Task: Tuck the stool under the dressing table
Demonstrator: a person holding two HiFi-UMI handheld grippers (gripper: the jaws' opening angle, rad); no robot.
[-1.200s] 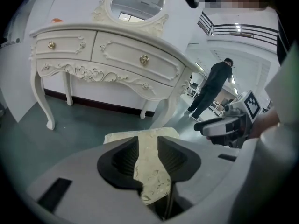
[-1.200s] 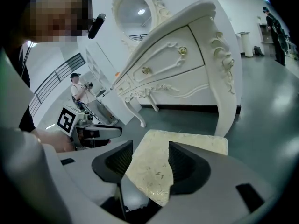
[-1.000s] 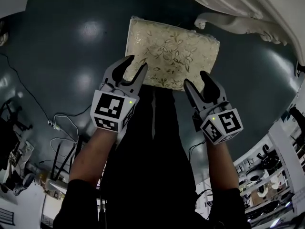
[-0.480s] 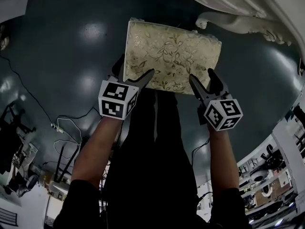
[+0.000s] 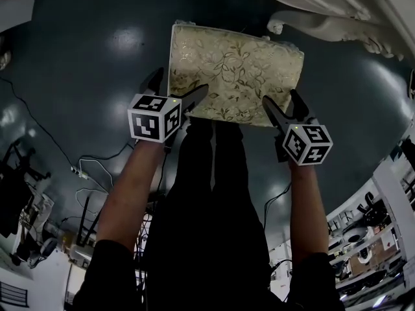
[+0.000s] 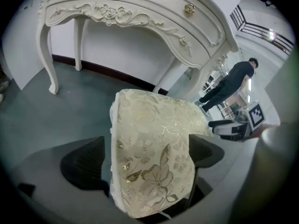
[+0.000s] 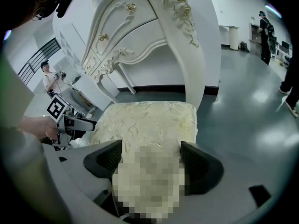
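Cream stool [image 6: 154, 120] sits between the opening left gripper [image 6: 147, 143] jaws, seemingly unpinched.

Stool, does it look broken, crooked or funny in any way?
Nothing looks broken or spilled. The flowery stool looks whole and stands level. The only thing off: it stands out on the floor in front of the dressing table, not tucked under it yet.
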